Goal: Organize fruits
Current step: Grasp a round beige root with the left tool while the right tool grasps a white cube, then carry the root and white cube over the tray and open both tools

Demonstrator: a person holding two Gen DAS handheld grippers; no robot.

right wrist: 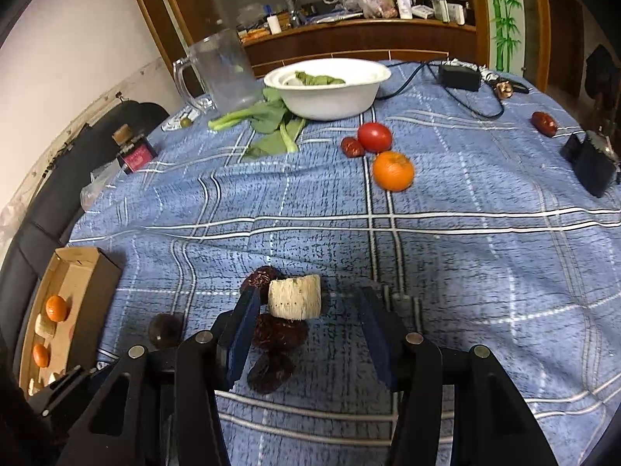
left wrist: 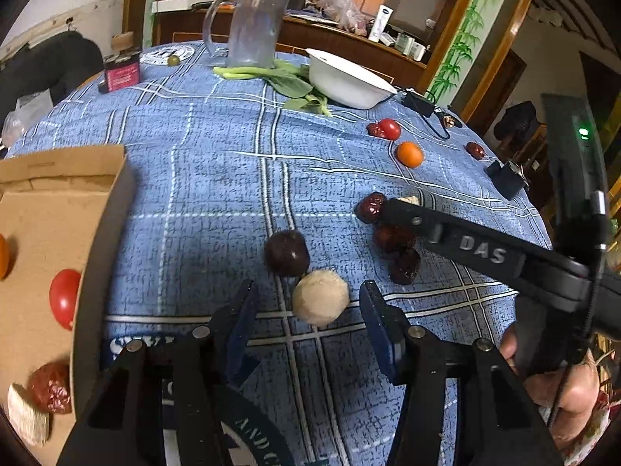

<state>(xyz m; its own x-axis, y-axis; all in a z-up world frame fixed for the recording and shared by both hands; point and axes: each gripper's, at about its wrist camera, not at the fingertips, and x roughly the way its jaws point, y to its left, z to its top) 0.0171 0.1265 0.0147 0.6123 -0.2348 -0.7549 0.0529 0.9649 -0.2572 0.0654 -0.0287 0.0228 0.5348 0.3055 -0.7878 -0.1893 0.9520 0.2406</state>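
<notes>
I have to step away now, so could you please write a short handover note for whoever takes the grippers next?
Left gripper: open, straddling the pale round fruit, not gripping.
Right gripper: open around the white cut chunk among red dates.
Done: cardboard box already holds oranges, a tomato, a date and white pieces.
Left: dark round fruit, tomato, orange, scattered dates remain on the tablecloth.
</notes>
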